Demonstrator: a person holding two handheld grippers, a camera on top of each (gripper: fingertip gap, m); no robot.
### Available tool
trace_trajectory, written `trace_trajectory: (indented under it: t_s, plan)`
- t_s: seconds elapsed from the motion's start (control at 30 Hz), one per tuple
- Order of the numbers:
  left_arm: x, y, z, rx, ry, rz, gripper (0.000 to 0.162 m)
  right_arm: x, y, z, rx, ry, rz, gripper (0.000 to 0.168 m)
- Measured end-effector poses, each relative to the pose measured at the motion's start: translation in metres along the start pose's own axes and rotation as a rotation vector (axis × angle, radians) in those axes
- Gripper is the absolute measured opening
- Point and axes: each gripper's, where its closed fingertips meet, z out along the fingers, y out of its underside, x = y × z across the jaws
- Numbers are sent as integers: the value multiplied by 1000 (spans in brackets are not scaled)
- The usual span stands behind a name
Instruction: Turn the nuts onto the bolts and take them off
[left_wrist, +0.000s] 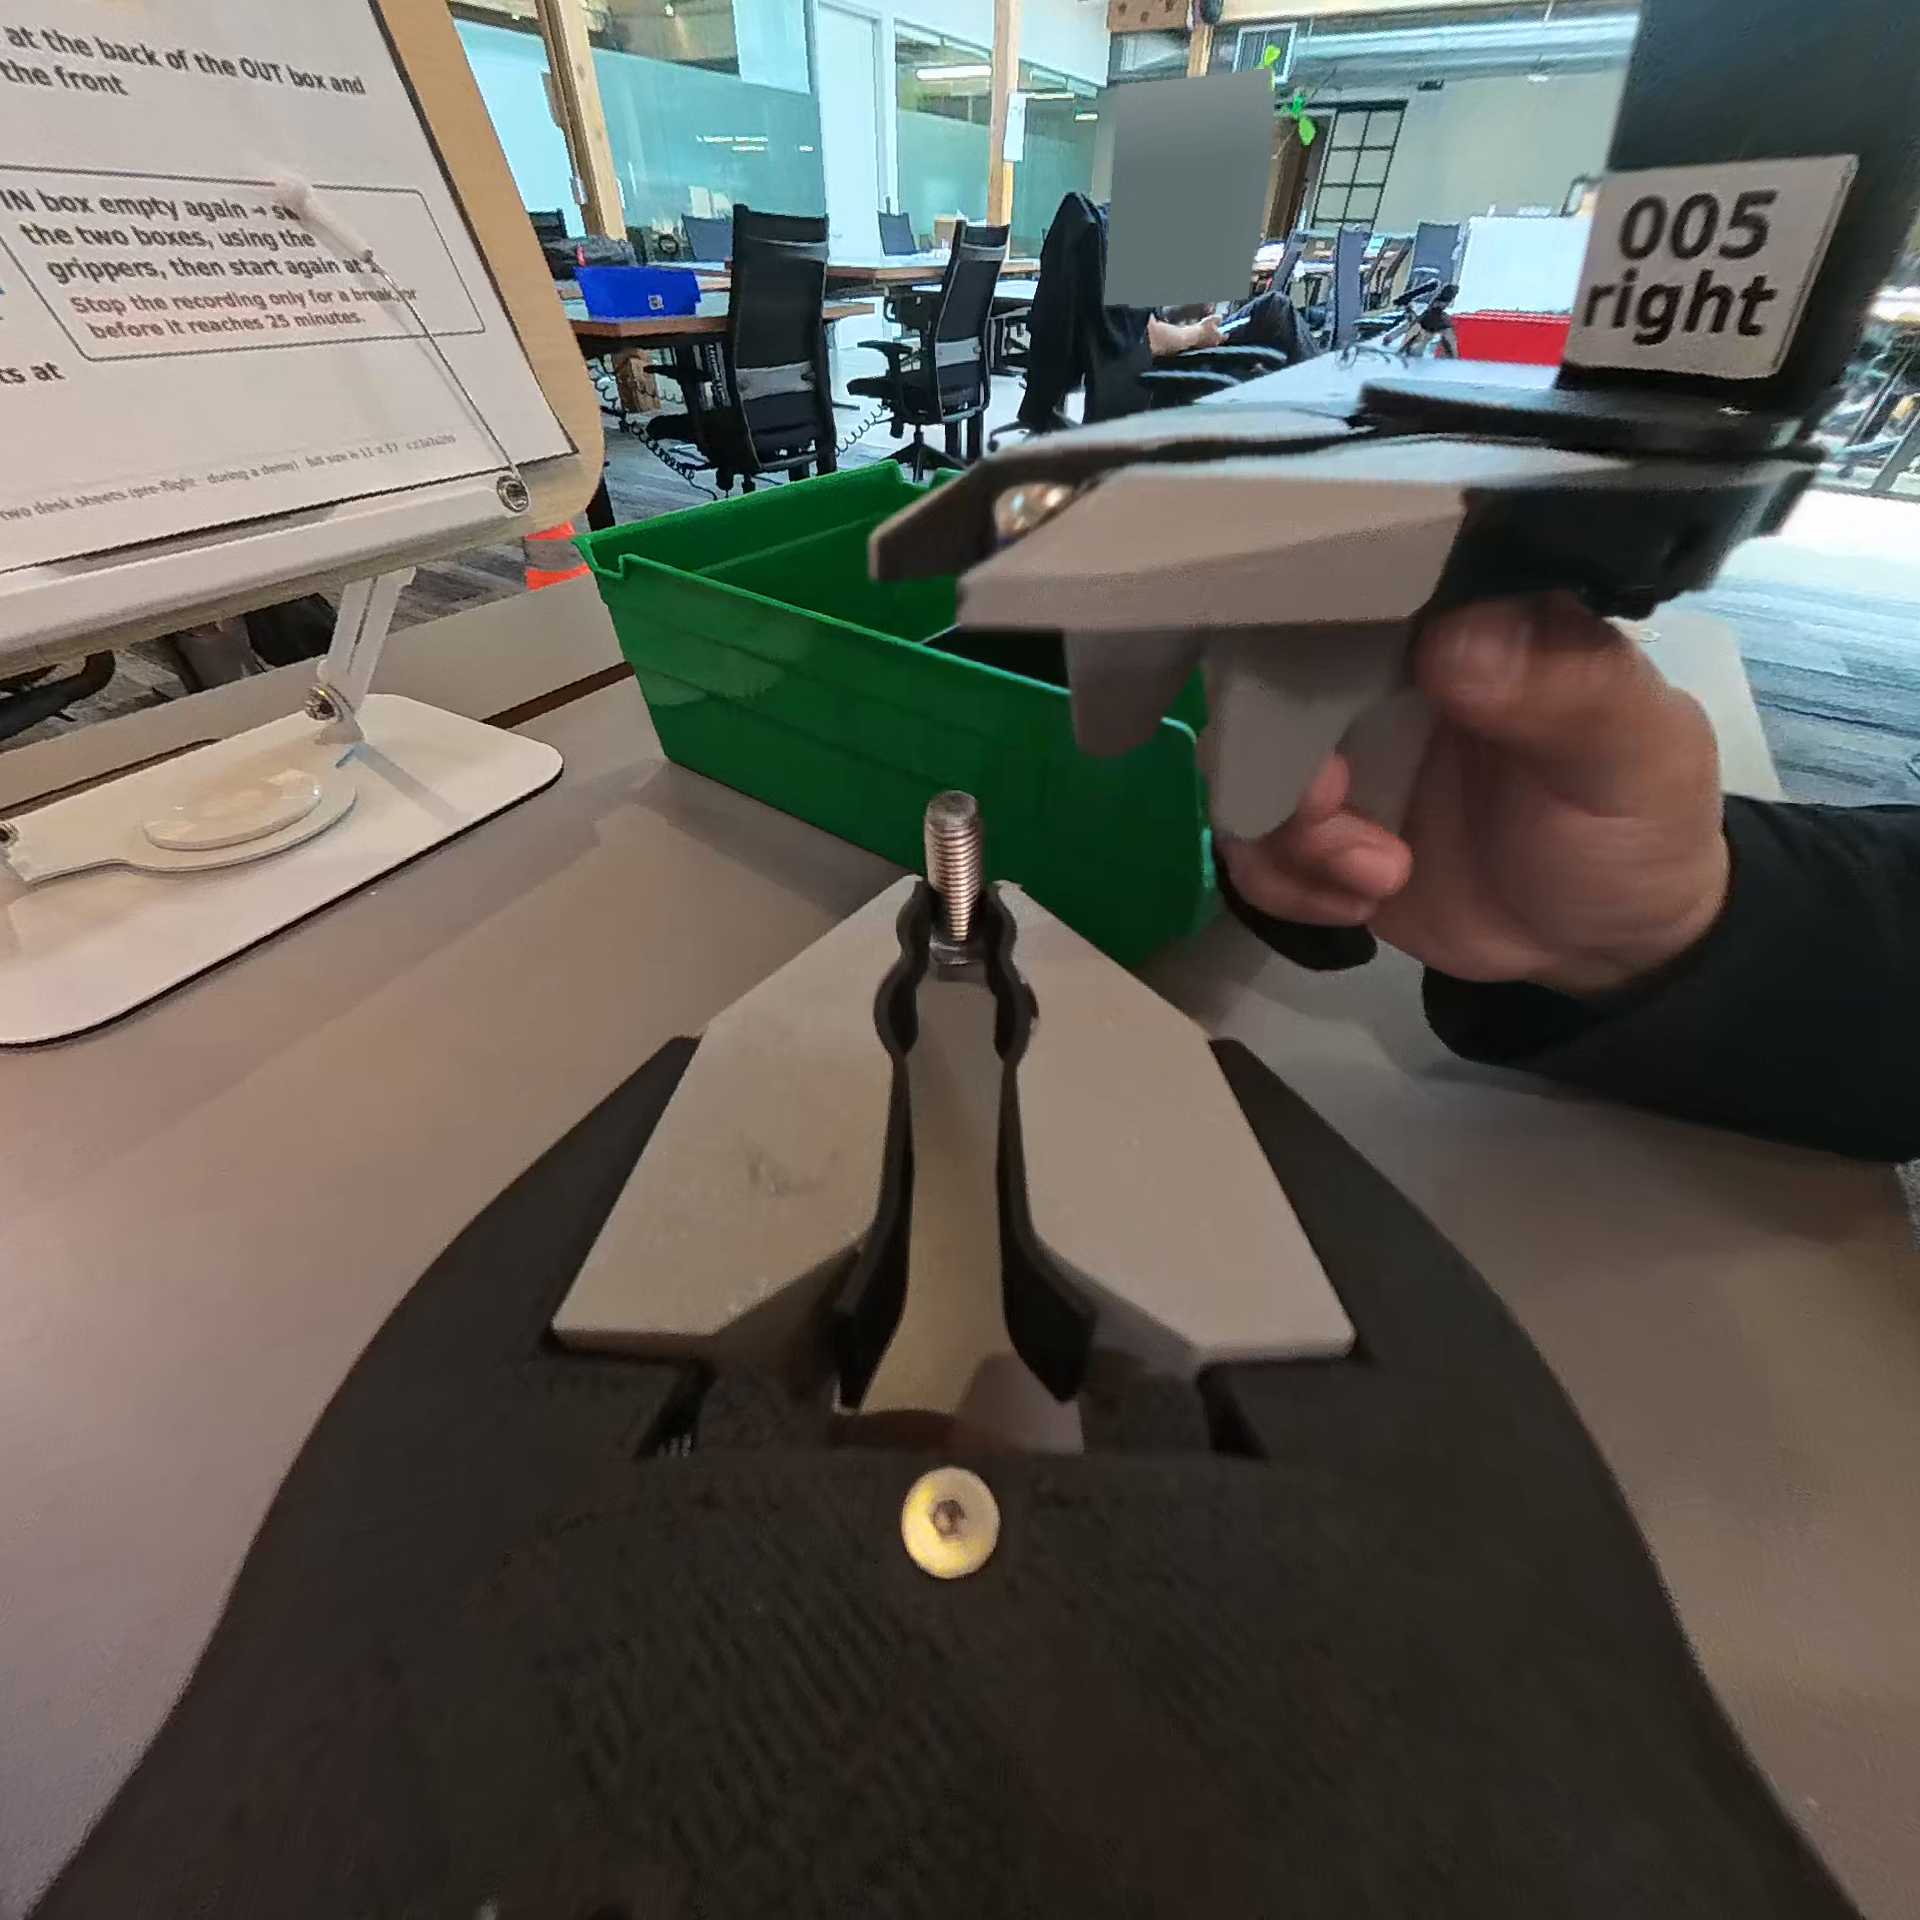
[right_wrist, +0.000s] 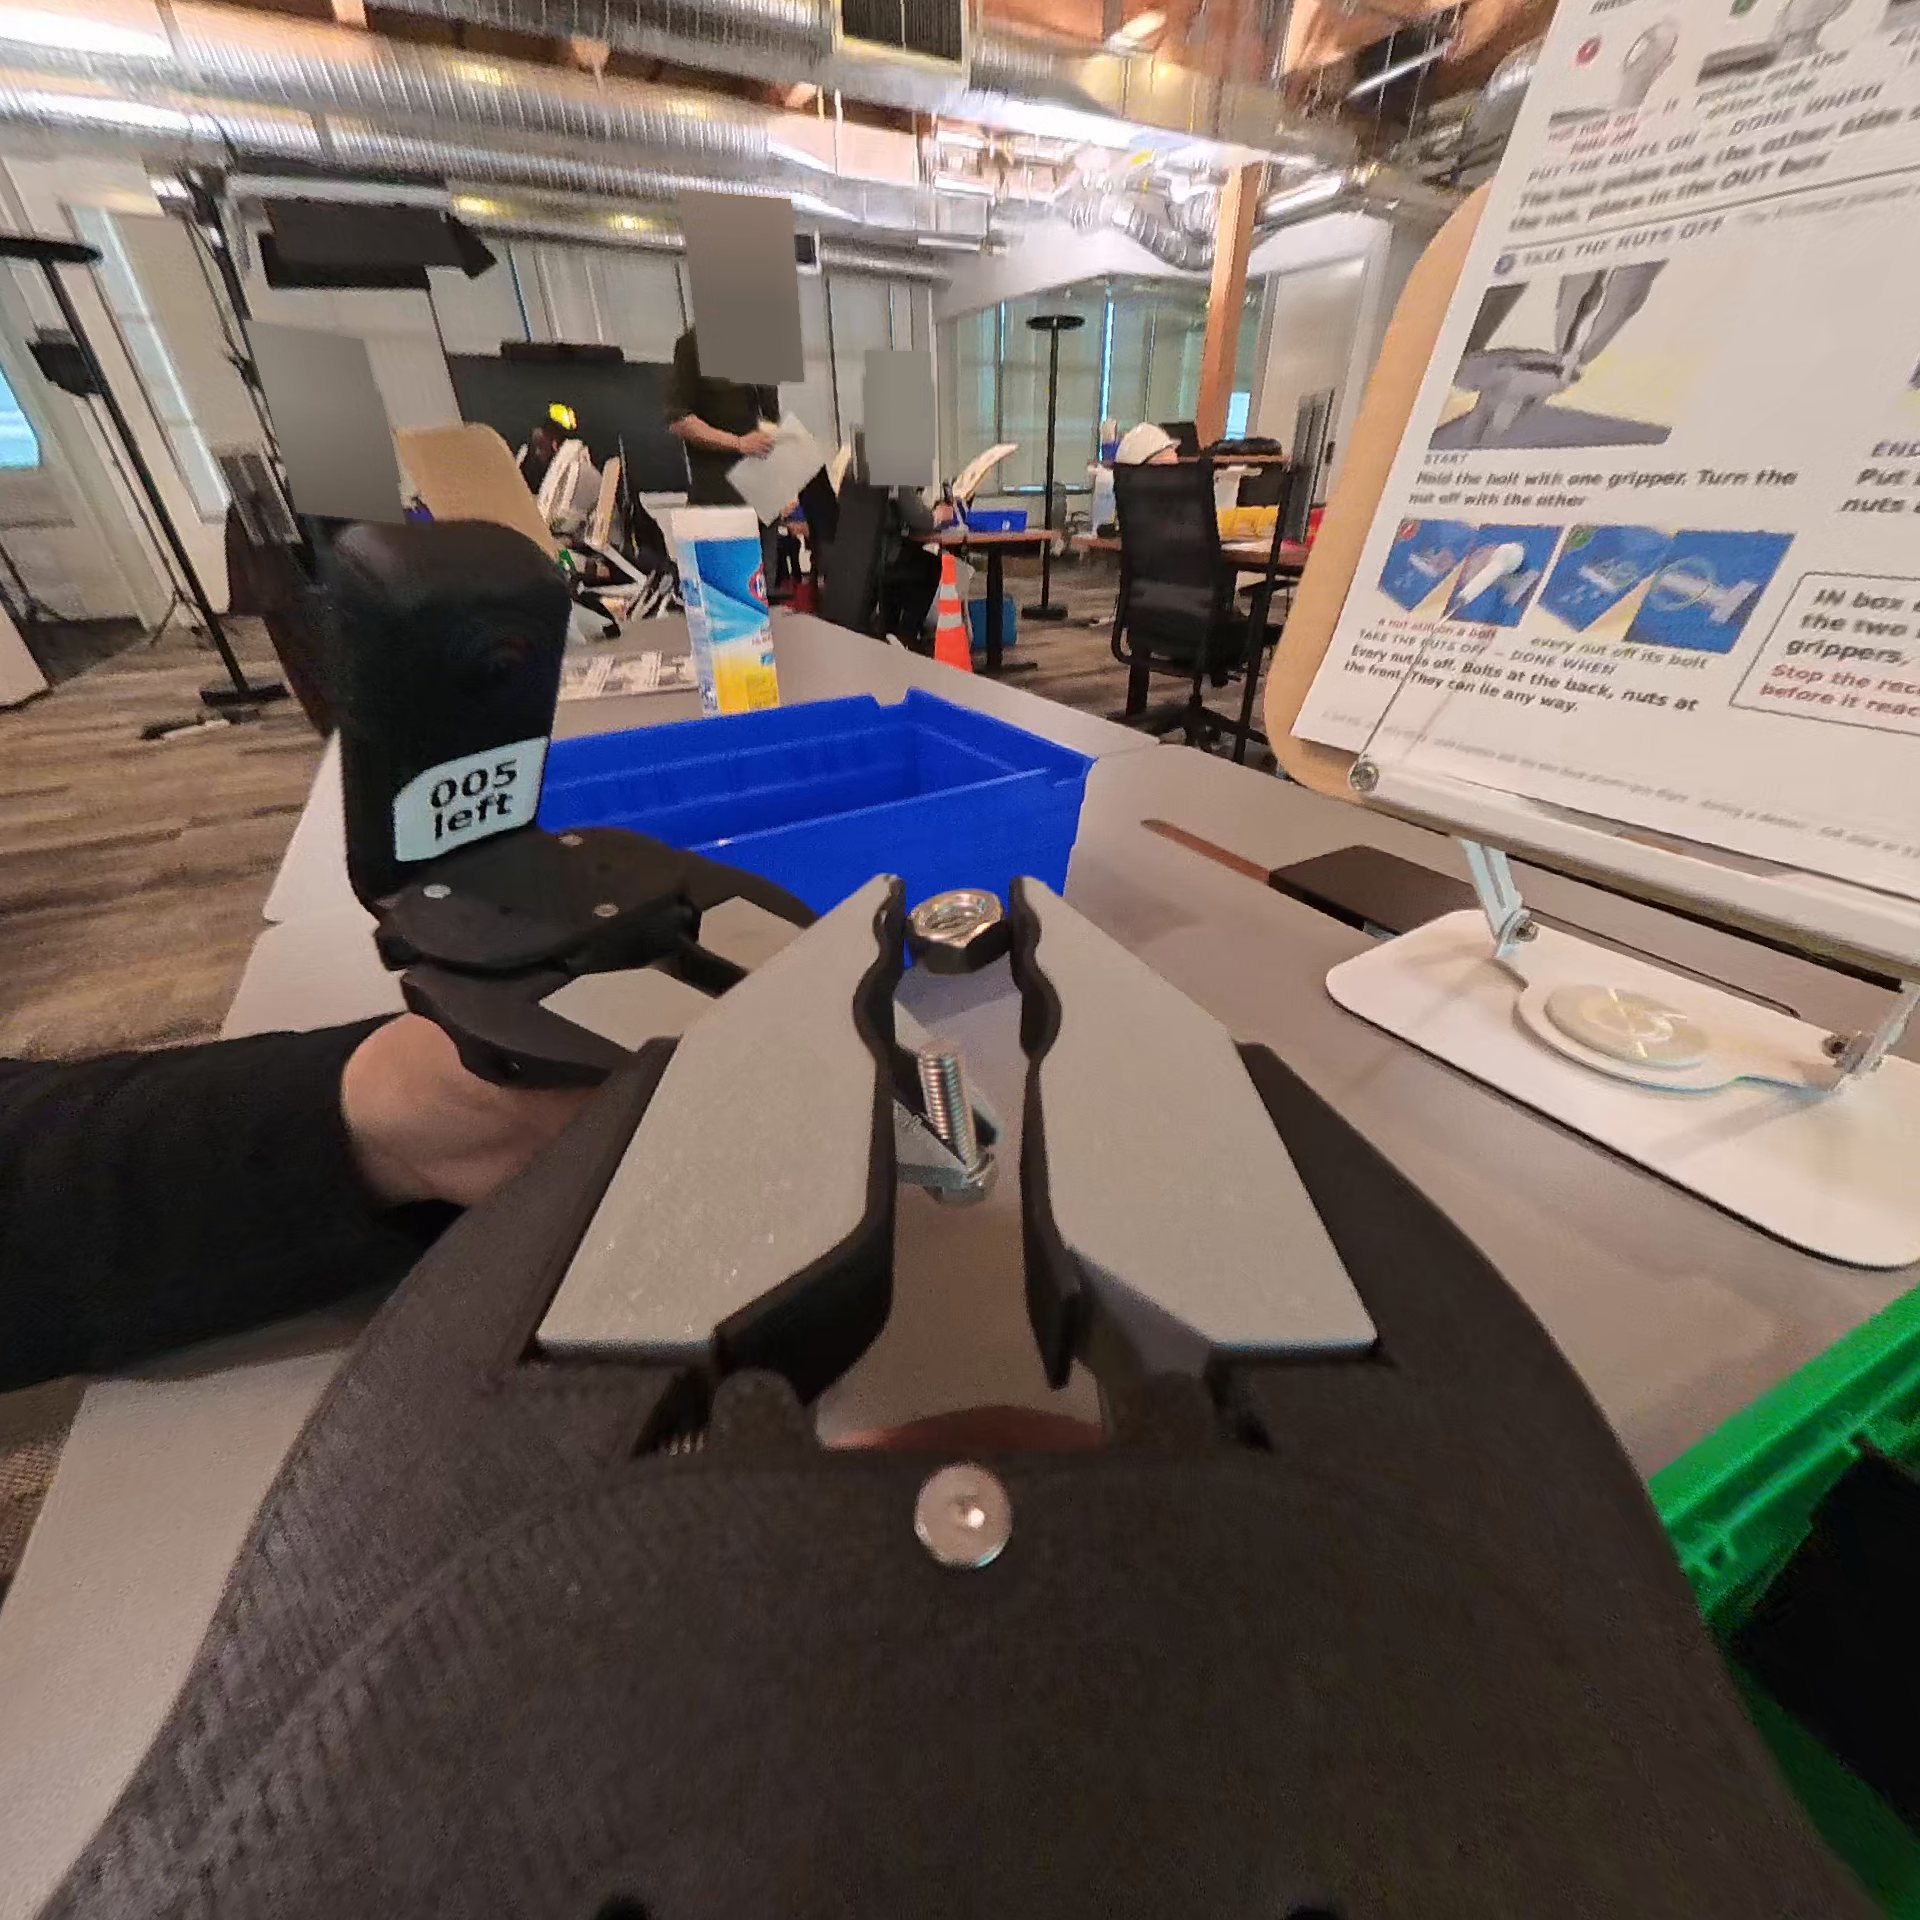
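The left gripper (left_wrist: 954, 914), grey-fingered on a black textured body, is clamping the base of a threaded silver steel bolt (left_wrist: 953, 868), which is standing upright with its shank projecting above the fingertips. The right gripper (left_wrist: 940, 545), of the same grey and black build and bearing a white tag, is hovering above and to the right of the bolt, apart from it, and is pinching a small shiny metal nut (left_wrist: 1023, 509) between its tips. A hand (left_wrist: 1538, 821) in a dark sleeve is gripping its handle. A green plastic bin (left_wrist: 831, 665) is sitting on the grey tabletop (left_wrist: 312, 1195) behind the bolt. A white instruction sheet on a stand (left_wrist: 239, 343) is standing at the left.
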Motion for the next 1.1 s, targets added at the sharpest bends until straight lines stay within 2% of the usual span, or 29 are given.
trace_trajectory:
  t_s: [0.13,0.27,0.33,0.43,0.53,0.6,0.73,0.8,0.87,0.97,1.1]
  plan:
    - [-8,-1,-2,9,-30,-16,6,10,-6,-4,6,56,-3,16]
    - [-13,2,-2,10,-34,-53,6,29,-35,-25,62,176,-73,16]
    - [-13,2,-2,15,-20,-73,6,47,-45,-40,32,259,-107,16]
    - [-7,0,-2,27,26,-92,6,88,-36,-61,-184,397,-229,16]
    - [22,-16,-8,118,256,-199,6,141,-4,-95,-455,547,-273,16]
    - [41,-31,-18,186,418,-265,7,144,28,-103,-580,435,-118,16]
    - [69,-48,-41,251,687,-355,6,115,93,-126,-876,202,212,16]
    - [72,-48,-43,250,728,-374,6,109,124,-145,-1062,189,236,16]
    - [75,-45,-42,236,737,-368,6,108,140,-153,-1164,199,202,17]
    - [78,-43,-42,221,742,-348,7,97,140,-143,-1142,139,239,19]
    - [85,-45,-47,223,796,-361,6,107,123,-139,-1050,184,239,23]
